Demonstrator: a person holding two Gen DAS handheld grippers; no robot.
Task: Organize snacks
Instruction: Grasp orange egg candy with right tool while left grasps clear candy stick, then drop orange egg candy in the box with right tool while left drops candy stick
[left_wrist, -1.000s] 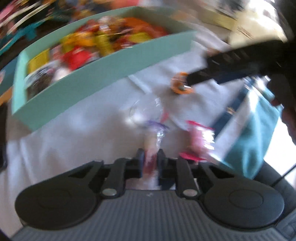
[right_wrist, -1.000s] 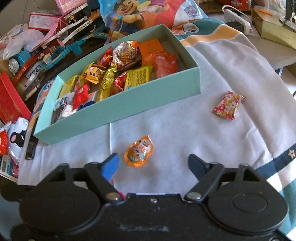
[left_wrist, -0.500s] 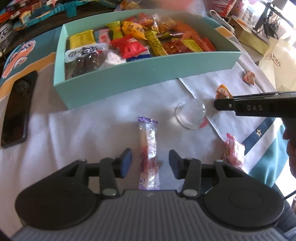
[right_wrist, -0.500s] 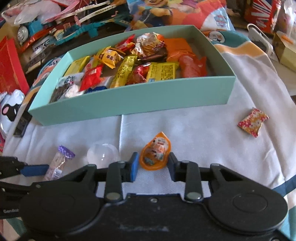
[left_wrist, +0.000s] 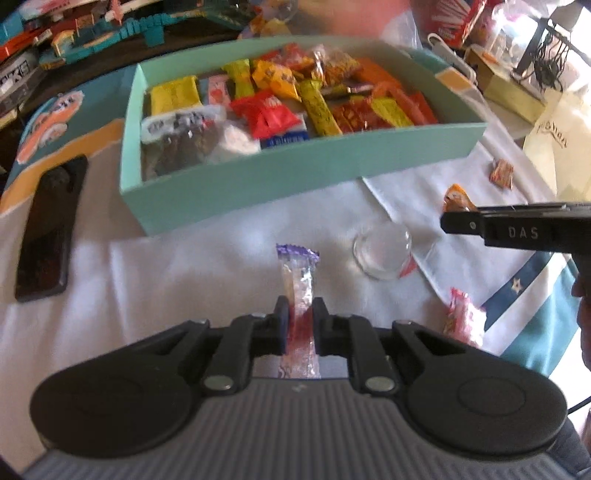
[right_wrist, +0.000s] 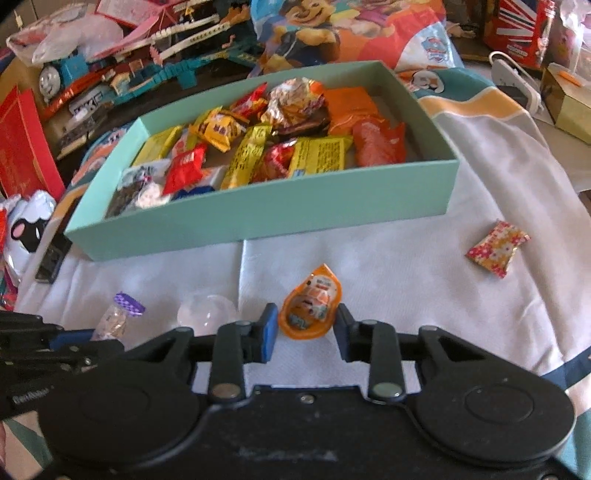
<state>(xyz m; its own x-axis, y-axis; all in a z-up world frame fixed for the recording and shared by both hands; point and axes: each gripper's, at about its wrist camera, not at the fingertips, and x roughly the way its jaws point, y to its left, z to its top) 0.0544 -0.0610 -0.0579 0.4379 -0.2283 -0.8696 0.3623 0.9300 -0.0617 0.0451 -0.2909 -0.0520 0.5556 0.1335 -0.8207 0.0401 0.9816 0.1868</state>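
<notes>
**Item 1 — left gripper** (left_wrist: 297, 325): jaws have just closed, now pinching the stick candy (left_wrist: 298, 291) near its lower half. Stick lies on the white cloth (left_wrist: 166, 273), long axis running straight ahead of the gripper toward the box (left_wrist: 295, 177); purple crimped end points away, red end sits back between the fingers.

**Item 2 — right gripper** (right_wrist: 306, 332): jaws have closed in and stand either side of the orange cup (right_wrist: 310, 304). Pads look to be at its edges; contact appears light. Cup lies flat, pointed tip aimed ahead toward the box, rounded end nearest the gripper.

**Item 3 — loose stock**: clear dome (left_wrist: 382, 251) ahead-right of the left gripper; pink packet (left_wrist: 463, 321) to its right; floral packet (right_wrist: 496, 249) ahead-right of the right gripper, well apart. Box ahead of both, already crowded with wrappers.

**Risks, as judged**
- Stick held off-centre: free purple end may droop or swing on lifting and catch the box's near wall
- Thin wrapper may slide out of the pinch
- Cup's sloping, slick sides may squirt it forward if squeezed harder
- The two grippers work close together; a sideways lift could knock them or roll the dome
</notes>
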